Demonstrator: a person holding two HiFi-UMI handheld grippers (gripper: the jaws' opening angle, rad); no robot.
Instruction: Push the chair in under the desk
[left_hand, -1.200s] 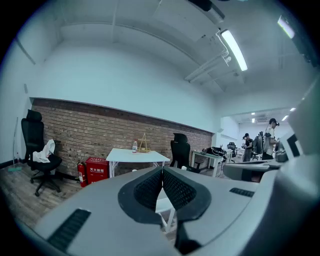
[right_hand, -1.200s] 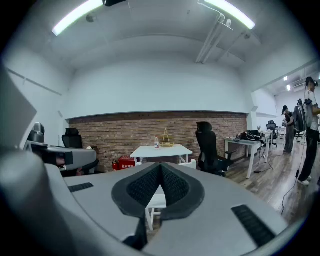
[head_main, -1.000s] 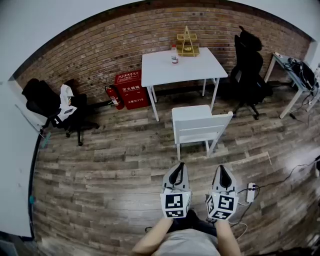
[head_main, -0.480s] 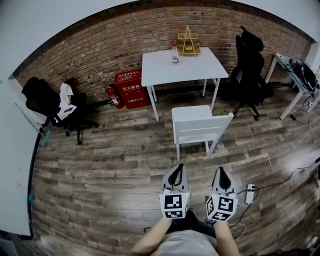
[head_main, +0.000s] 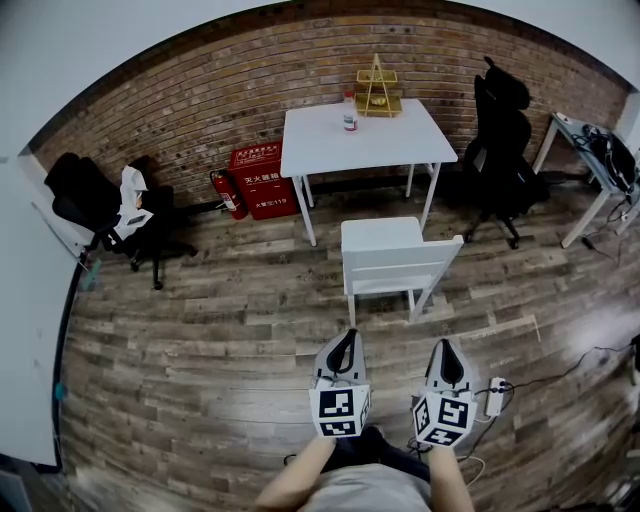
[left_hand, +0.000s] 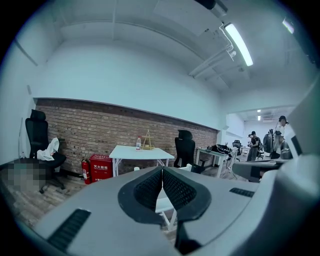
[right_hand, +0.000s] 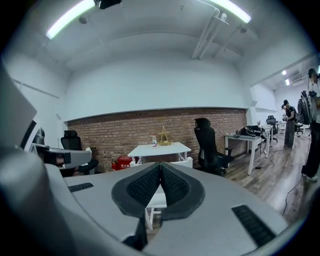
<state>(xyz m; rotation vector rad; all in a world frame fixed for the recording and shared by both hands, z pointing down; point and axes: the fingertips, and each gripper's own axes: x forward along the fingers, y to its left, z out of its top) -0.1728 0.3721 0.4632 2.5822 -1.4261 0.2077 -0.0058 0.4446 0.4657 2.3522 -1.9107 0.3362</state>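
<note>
Ahead of me on the wood floor, head view: the white chair (head_main: 395, 262) stands just out from the white bench (head_main: 365, 140), its back toward me, not tucked under. Left tool (head_main: 348, 340) and right tool (head_main: 445, 352) hover short of it, and my arms are cut off at the bottom edge. Left gripper view: jaws pressed together, empty, hiding most of the chair. Right gripper view: jaws likewise closed on nothing; only slivers of seat and legs show.
</note>
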